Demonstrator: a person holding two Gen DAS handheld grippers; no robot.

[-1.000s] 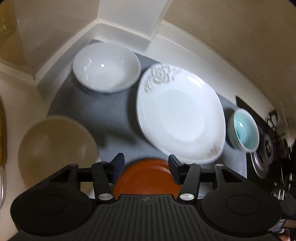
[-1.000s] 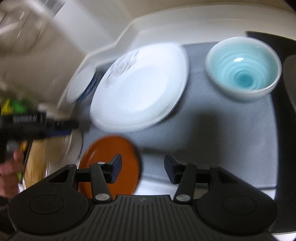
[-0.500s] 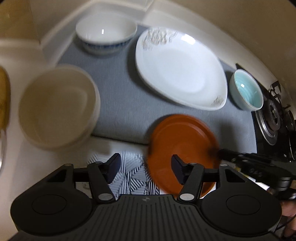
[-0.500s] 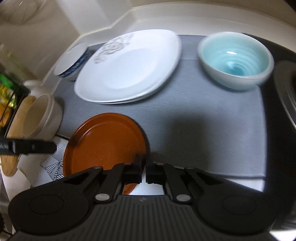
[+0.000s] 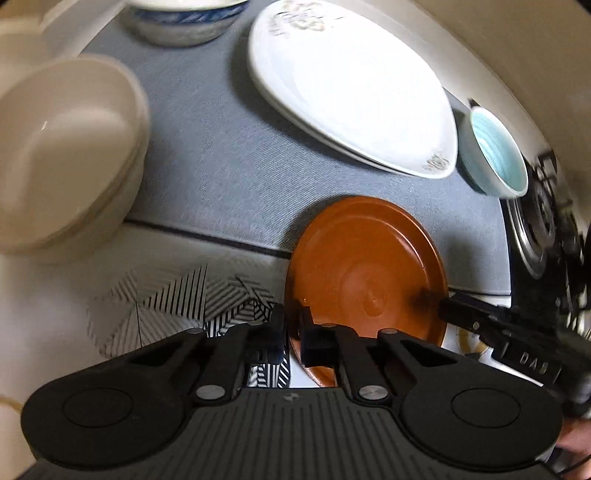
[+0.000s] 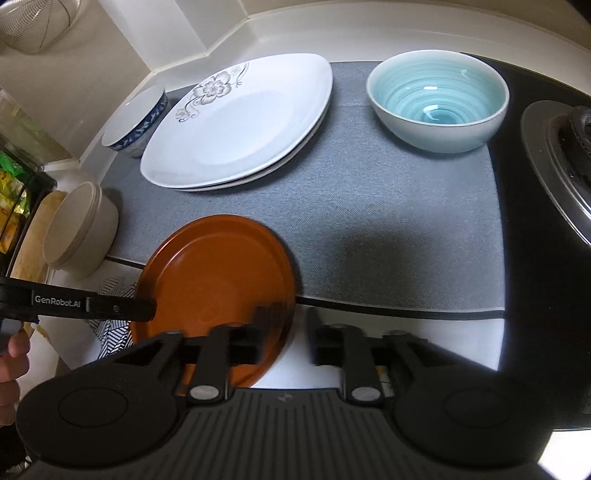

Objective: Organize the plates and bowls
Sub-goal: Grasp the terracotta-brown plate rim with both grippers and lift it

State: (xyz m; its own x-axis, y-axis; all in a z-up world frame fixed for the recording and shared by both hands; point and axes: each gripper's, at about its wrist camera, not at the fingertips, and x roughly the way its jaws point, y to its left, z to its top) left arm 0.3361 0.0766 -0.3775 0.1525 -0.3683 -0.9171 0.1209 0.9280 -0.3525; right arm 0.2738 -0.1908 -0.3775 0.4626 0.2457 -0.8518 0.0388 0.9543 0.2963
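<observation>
An orange plate (image 5: pixel 365 273) (image 6: pixel 218 273) lies half on the grey mat (image 5: pixel 221 158) (image 6: pixel 388 206), half over its near edge. My left gripper (image 5: pixel 291 323) (image 6: pixel 149 310) is shut on the plate's left rim. My right gripper (image 6: pixel 291 323) (image 5: pixel 439 306) stands at the plate's right rim; its jaws are opening, the rim lies between them and the pads do not press on it. Farther back sit two stacked white flowered plates (image 5: pixel 351 85) (image 6: pixel 240 122), a teal bowl (image 5: pixel 495 155) (image 6: pixel 439 96), a blue-patterned white bowl (image 5: pixel 184 18) (image 6: pixel 136 122) and stacked cream bowls (image 5: pixel 62 147) (image 6: pixel 77 229).
A black-striped cloth (image 5: pixel 184 295) lies on the white counter under the plate's near side. A stove burner (image 6: pixel 561 147) borders the mat on the right. A wall corner runs behind the dishes, and a person's hand (image 6: pixel 11 354) shows at the left edge.
My left gripper sank toward the counter and shut on the orange plate's left rim. My right gripper, shut at the plate's right rim half a second ago, now has its jaws apart.
</observation>
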